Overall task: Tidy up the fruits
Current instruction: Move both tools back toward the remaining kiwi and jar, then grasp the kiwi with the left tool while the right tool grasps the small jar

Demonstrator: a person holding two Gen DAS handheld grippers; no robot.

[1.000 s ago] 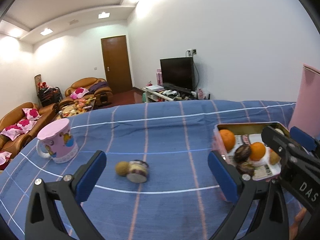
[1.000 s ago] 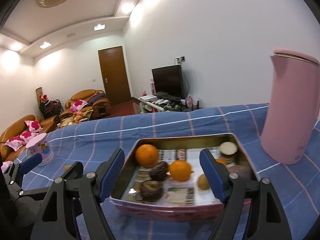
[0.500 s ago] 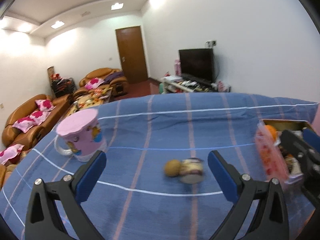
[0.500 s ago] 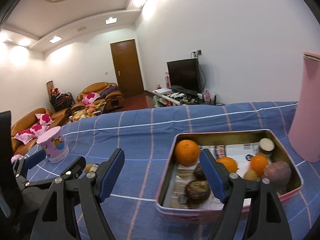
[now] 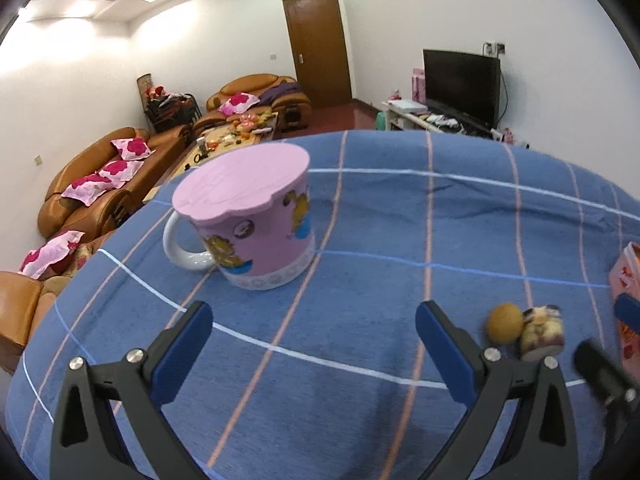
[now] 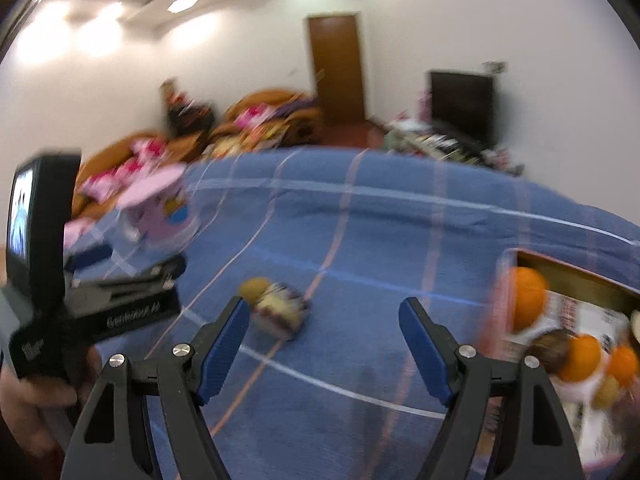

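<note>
Both hand-held grippers [image 5: 314, 350] swung leftward.

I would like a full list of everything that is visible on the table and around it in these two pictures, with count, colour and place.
tablecloth: one, blue with pale stripes, covers the table
mug: one, pink with a pink lid and white handle, far left of the table
small round fruit: one, yellow-brown, mid table, touching the halved fruit
halved fruit: one, purple rind with pale inside, beside it
tin tray: one, pink outside, right edge of the table
oranges: three or so, orange, in the tray; blurred
sofas: brown, pink cushions, behind left
door: one, brown, back wall
television: one, black, behind right
left claw: blue pads, open, empty
right claw: blue pads, open, empty
</note>
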